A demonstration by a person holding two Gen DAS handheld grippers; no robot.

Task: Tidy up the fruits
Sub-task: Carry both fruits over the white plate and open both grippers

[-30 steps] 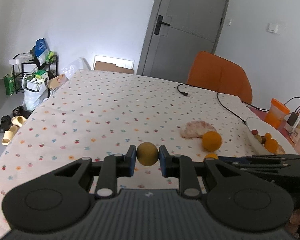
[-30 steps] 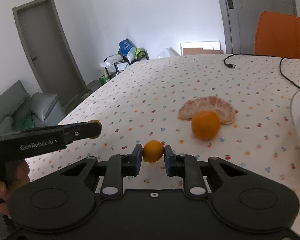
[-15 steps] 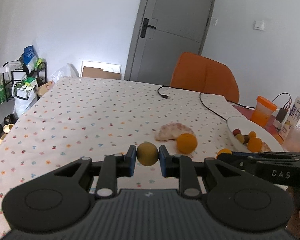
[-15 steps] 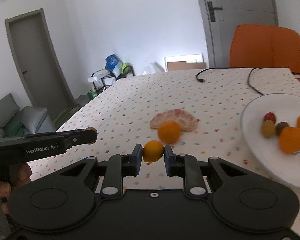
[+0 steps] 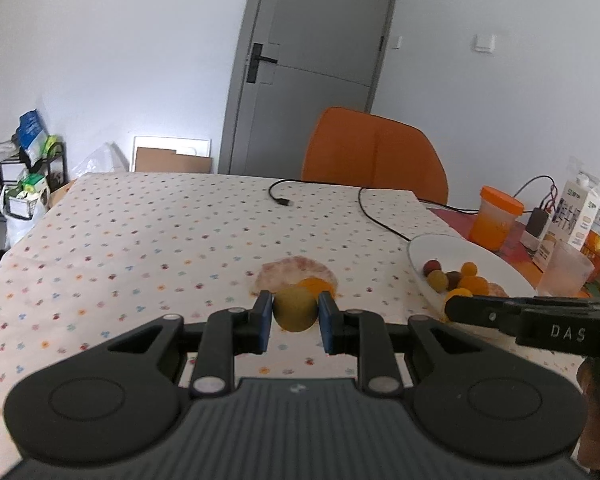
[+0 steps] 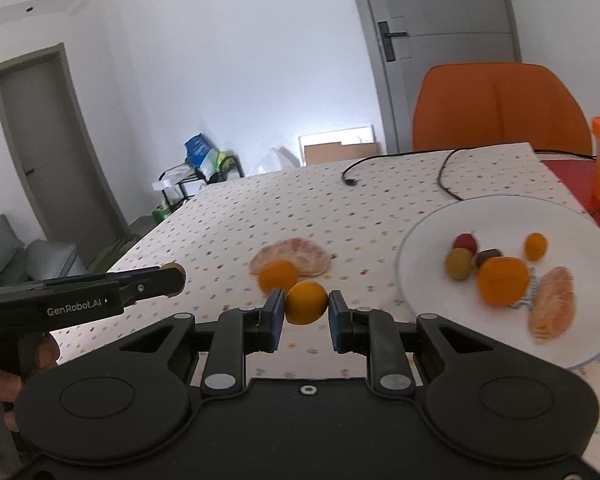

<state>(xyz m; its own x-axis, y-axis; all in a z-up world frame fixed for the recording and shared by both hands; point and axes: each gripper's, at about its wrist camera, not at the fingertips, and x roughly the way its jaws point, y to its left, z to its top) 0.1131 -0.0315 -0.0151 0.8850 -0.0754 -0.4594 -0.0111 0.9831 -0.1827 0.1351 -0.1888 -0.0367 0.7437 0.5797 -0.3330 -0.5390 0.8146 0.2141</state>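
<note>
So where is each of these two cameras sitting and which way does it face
Left wrist: sits on the left gripper, looks along it over the table toward the door; gripper holds an olive fruit; the right gripper shows.
Right wrist: sits on the right gripper, faces the plate; holds an orange fruit; the left gripper and hand show.
Shared: plate, peeled citrus, chair.
</note>
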